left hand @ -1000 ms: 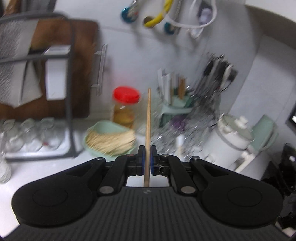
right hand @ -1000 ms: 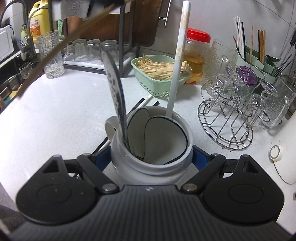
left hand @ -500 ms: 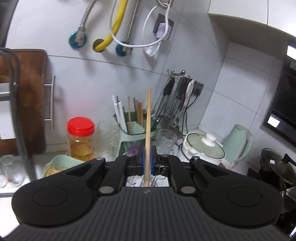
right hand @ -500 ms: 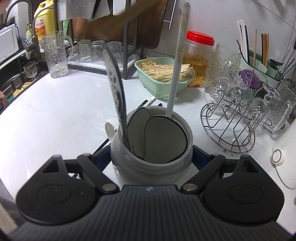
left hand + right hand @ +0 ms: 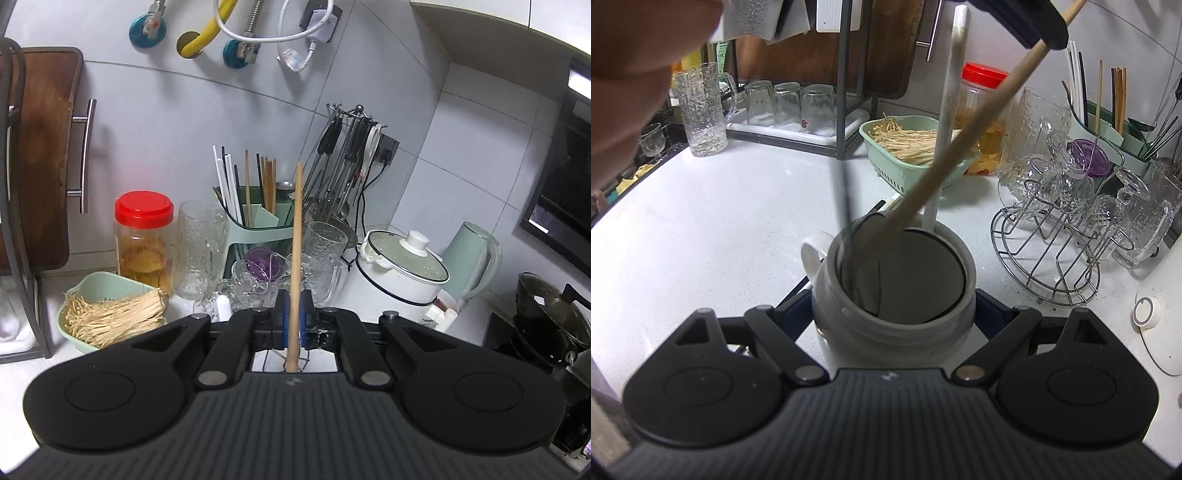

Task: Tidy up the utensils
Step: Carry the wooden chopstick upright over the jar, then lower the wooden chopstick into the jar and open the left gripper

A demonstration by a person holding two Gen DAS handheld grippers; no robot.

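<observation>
White speckled table [image 5: 713,221] under a grey tiled wall, kitchen corner. Your right claw [image 5: 894,314] is clamped around the white ceramic crock [image 5: 890,321], blue pads pressed against both sides, crock standing on the table at near centre. Inside it: a white-handled utensil [image 5: 951,110] leaning toward the far rim and a dark blurred utensil [image 5: 844,192] at the left rim.

Your left claw [image 5: 293,319] is pressed together on a wooden stick [image 5: 297,236], stick running straight out between the blue pads. From the right wrist view that same stick [image 5: 964,147] slants down from upper right, lower end at the crock's mouth on the far-left side; can't tell whether it touches the inside wall.

Far of the crock: green basket [image 5: 882,162] with pale strands, red-lidded jar [image 5: 982,110] just right of it. Wire glass rack [image 5: 1052,258] on the right, clear glassware on it. Green chopstick holder [image 5: 258,229] against the far wall, well apart from the crock. Bare hand [image 5: 635,74] blurred at upper left of the right wrist view
</observation>
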